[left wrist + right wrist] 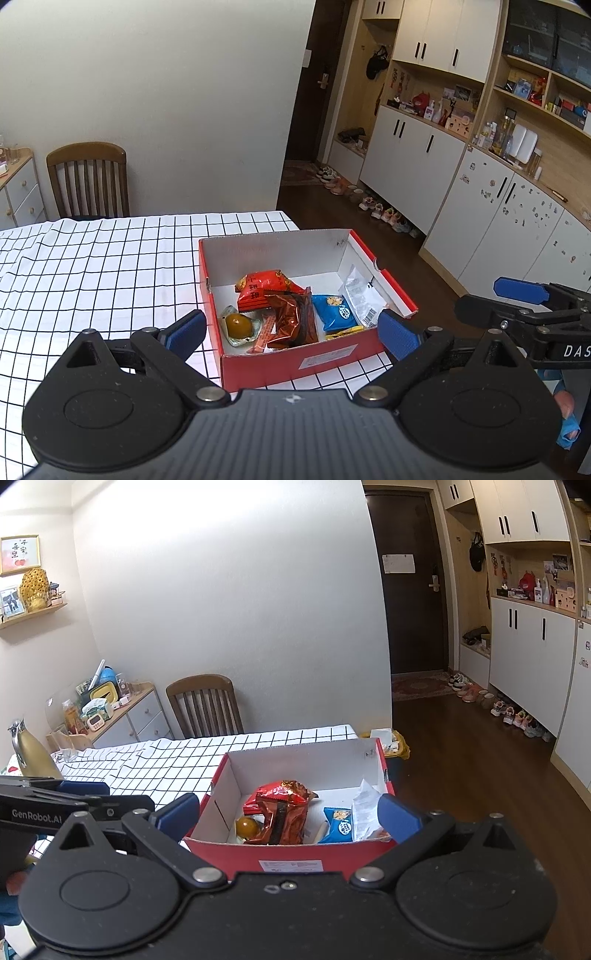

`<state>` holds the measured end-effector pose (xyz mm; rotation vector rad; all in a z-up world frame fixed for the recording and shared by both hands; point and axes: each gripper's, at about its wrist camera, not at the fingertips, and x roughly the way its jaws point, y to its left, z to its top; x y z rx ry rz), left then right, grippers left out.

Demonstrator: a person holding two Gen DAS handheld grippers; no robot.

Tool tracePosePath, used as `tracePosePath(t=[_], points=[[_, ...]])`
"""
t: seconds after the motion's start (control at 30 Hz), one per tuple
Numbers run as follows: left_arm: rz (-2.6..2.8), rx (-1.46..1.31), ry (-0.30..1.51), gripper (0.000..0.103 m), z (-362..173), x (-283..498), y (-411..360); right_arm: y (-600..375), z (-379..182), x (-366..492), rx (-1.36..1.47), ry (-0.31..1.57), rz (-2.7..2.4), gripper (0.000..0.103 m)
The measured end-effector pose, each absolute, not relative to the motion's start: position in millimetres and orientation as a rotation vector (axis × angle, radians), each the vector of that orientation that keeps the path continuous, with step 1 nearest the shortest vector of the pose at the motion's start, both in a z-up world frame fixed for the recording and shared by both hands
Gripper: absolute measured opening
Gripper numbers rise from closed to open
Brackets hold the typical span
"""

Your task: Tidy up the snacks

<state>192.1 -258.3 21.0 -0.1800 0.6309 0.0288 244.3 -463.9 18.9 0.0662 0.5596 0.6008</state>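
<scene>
- Shoebox (325,363) sits at the checked tablecloth's (92,266) right edge, snacks inside.
- Left gripper (291,332) and right gripper (288,818) both spread wide, empty, before its near wall.

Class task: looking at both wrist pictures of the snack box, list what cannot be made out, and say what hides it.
- Box floor near the front: right wrist view, hidden by the front wall.
- Snacks under the brown wrapper: left wrist view, covered.
- Print on the blue packet: too small.
- Right hand-held gripper: left wrist view, cut off by the edge.
</scene>
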Motion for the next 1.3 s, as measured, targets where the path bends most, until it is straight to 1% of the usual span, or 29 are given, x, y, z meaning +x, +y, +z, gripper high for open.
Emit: tracePosePath(t=[1.3], points=[[0.023, -0.175, 0.615, 0.1, 22.1, 192.0, -263.5, -468.7, 15.2, 249.5, 0.076, 0.566, 0.599, 0.103]])
